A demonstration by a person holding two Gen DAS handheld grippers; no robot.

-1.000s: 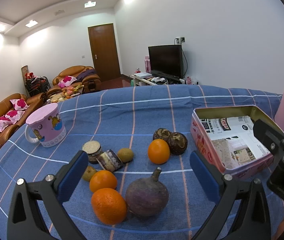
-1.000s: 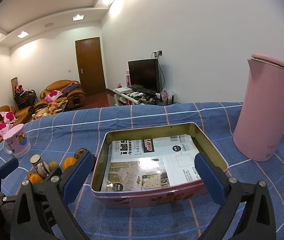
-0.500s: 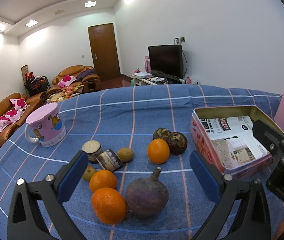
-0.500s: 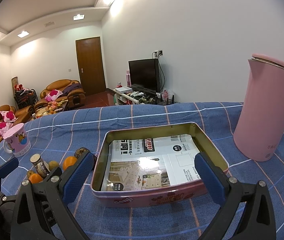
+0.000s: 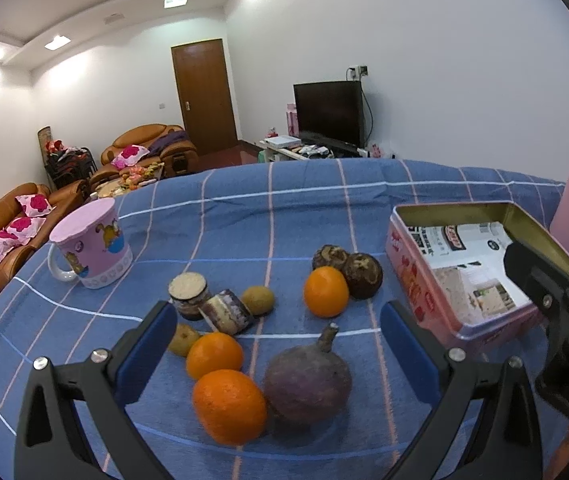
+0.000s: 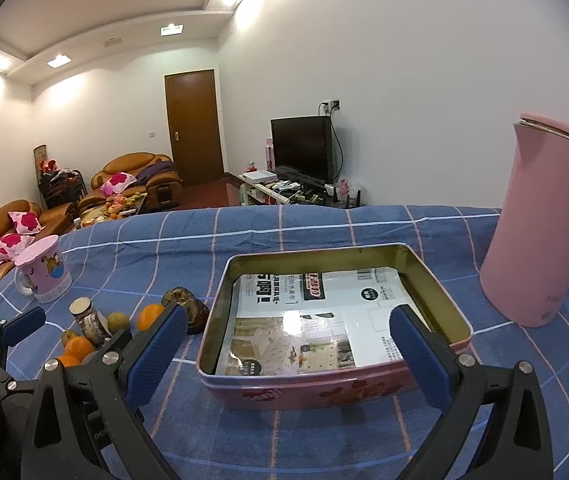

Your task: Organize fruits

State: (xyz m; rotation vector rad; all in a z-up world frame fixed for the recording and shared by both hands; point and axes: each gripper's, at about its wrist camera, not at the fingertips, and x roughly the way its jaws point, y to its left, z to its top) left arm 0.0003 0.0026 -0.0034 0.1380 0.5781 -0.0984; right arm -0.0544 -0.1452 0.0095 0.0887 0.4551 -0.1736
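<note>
Waiting: nothing has moved since a second ago; both views look the same as before.
Meaning: the job has not started yet, I think. No fruit is in the tin.
Left tongs: the left tongs (image 5: 276, 344) are wide open and hold nothing. They hang low over the fruit.
Right tongs: the right tongs (image 6: 288, 346) are wide open too and hold nothing. They hang over the near end of the tin.
Fruit: three oranges sit on the blue bench (image 5: 244, 216). The big orange (image 5: 229, 406) is nearest, between the left tongs. A smaller orange (image 5: 214, 355) is just behind it at 11 o'clock. The far orange (image 5: 326, 291) is at 1 o'clock.
Other round things: a purple root (image 5: 307, 384) touches the big orange on its 3 o'clock side. Two dark brown balls (image 5: 348, 266) sit right behind the far orange. A small green-brown fruit (image 5: 258, 300) is at 12 o'clock.
Tin: the pink tin (image 6: 324, 390) is open, with only paper inside. From the fruit it lies at 2 o'clock.
Not fruit: two little jars (image 5: 208, 304), a pink mug (image 5: 90, 244) and a pink jug (image 6: 544, 232).
Next: the big orange looks easiest to grab first.
</note>
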